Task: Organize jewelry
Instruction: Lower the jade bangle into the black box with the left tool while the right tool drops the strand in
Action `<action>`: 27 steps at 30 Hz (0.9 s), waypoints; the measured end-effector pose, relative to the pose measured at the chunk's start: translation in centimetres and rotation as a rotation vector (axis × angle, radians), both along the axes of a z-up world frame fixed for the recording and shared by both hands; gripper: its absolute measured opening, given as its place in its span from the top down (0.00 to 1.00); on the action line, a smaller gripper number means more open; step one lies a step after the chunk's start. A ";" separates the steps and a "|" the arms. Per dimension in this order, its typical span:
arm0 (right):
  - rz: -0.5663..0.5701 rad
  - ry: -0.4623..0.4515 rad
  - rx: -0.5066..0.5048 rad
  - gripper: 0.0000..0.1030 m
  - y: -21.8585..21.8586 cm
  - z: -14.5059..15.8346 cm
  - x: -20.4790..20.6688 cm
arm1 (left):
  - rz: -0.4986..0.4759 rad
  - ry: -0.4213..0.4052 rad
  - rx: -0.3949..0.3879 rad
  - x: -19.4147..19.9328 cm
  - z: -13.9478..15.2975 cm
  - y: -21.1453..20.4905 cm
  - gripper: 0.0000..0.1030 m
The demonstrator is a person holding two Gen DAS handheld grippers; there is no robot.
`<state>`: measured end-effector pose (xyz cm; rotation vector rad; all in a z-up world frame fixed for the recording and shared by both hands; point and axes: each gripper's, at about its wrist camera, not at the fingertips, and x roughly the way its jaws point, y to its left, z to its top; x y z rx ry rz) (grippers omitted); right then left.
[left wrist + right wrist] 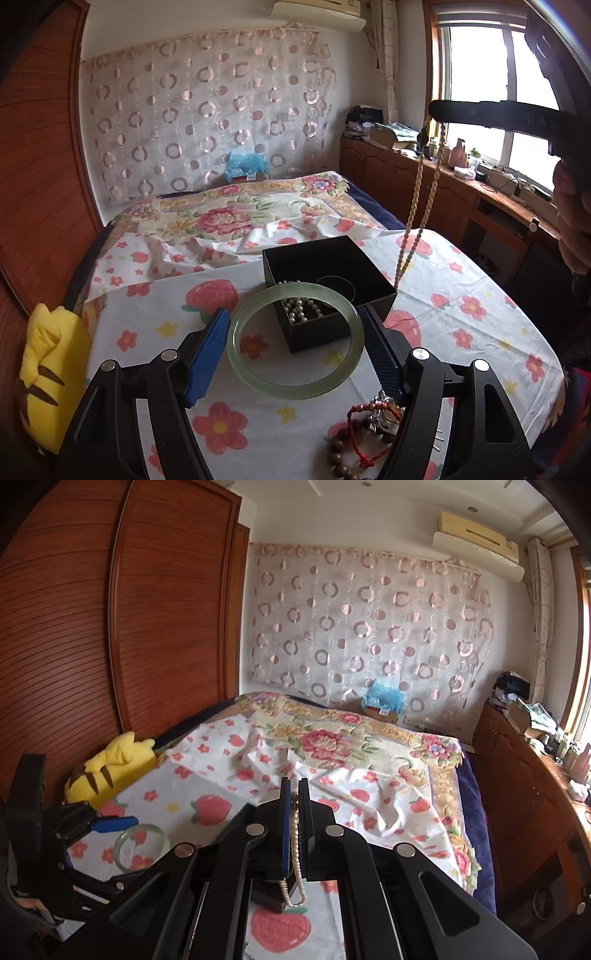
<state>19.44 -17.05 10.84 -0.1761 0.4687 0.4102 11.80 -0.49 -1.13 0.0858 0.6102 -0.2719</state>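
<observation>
In the left wrist view my left gripper is shut on a pale green jade bangle, its blue pads pressing on the ring's two sides above the tablecloth. Just beyond stands an open black box with a pearl necklace inside. At the upper right my right gripper hangs a long cream bead necklace, whose lower end dangles by the box's right edge. In the right wrist view the right gripper is shut on that necklace, above the box. The left gripper with the bangle shows at the left.
A brown wooden bead bracelet, a red cord bracelet and a silver piece lie on the strawberry-print cloth near my left gripper. A yellow plush toy sits at the table's left edge. A bed lies beyond, with wooden cabinets at the right.
</observation>
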 end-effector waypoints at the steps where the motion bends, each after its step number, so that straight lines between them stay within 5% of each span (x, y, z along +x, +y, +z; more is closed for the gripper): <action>1: -0.003 -0.005 0.005 0.96 -0.1 0.4 0.2 | 0.000 0.000 0.001 0.3 0.0 0.0 0.33; 12: 0.005 0.009 0.047 0.96 0.5 1.6 2.1 | 0.012 0.006 0.004 1.8 0.0 -0.3 0.33; 27: 0.059 0.315 0.101 0.95 0.6 -11.2 6.7 | 0.015 0.059 0.017 4.8 -2.4 -1.6 0.33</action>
